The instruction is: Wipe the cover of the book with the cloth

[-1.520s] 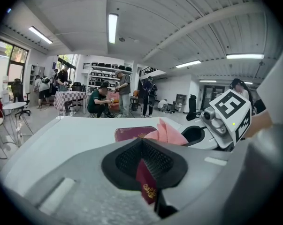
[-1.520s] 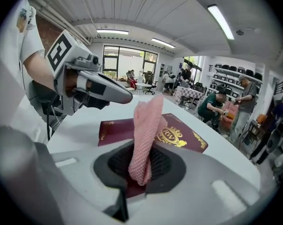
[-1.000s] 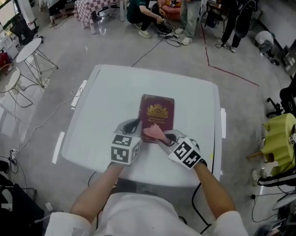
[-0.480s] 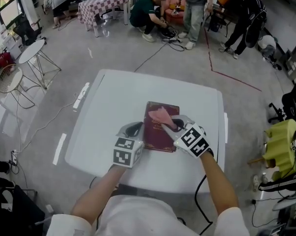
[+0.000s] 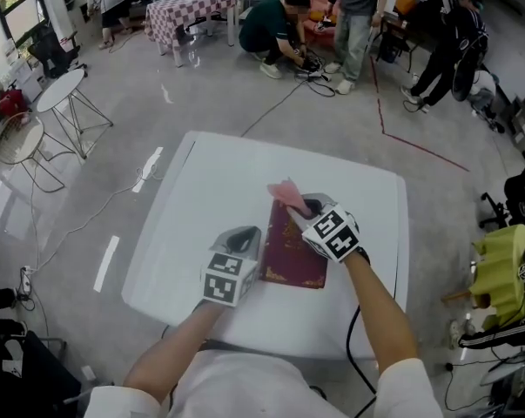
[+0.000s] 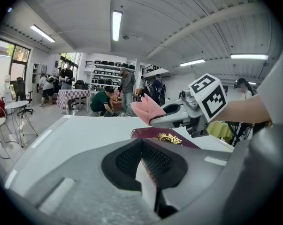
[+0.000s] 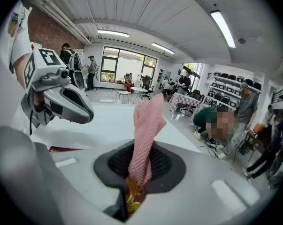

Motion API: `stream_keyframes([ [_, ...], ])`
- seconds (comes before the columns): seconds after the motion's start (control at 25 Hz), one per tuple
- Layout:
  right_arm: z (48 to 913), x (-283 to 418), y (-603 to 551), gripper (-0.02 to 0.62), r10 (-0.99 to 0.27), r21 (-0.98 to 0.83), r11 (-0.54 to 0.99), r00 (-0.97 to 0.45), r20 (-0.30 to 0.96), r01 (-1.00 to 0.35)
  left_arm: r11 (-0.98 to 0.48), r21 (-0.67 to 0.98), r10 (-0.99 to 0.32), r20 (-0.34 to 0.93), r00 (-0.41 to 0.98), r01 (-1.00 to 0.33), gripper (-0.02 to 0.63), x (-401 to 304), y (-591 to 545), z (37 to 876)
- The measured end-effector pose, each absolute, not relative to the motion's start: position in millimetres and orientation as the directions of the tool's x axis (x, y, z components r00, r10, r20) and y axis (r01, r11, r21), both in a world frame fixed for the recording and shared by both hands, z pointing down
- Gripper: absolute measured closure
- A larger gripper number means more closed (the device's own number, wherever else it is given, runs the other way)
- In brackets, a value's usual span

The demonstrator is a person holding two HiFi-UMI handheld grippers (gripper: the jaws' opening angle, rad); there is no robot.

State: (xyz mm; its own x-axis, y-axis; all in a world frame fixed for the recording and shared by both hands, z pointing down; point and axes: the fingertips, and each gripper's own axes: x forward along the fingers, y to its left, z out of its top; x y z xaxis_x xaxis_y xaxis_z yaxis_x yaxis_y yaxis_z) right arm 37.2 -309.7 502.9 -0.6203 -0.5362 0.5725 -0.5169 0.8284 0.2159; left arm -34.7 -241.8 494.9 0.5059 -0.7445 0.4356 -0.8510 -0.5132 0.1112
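A maroon book (image 5: 297, 259) with a gold crest lies on the white table (image 5: 210, 181). My left gripper (image 5: 245, 236) sits at the book's left edge; in the left gripper view its jaws (image 6: 148, 172) are shut on the book's edge, with white pages showing between them. My right gripper (image 5: 307, 205) is over the book's far end, shut on a pink cloth (image 5: 286, 191) that sticks out past the top edge. In the right gripper view the cloth (image 7: 146, 135) stands up from the jaws, and the gold crest shows below them.
The table's far half and left side are bare. On the floor beyond stand a checkered table (image 5: 188, 7), a round white side table (image 5: 57, 90) and several people. A yellow-green chair (image 5: 497, 251) is at the right.
My right gripper has slid the pink cloth from the book's near end up to its far end. The left gripper has stayed at the book's left edge.
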Motion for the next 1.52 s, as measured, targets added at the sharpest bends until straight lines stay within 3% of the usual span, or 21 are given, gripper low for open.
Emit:
stream_keyframes([
  [0.52,533,27,-327,0.549,-0.530,0.210,0.828,-0.600,0.600,-0.520,-0.534,0.120,-0.724,0.446,0.526,-0.837,0.600,-37,-251,505],
  [1.52,537,4,-213,0.549,-0.362,0.107,0.919,-0.703,0.612,-0.380,-0.463,0.123,-0.776,0.422,0.469,-0.878,0.600,-49,-218,498],
])
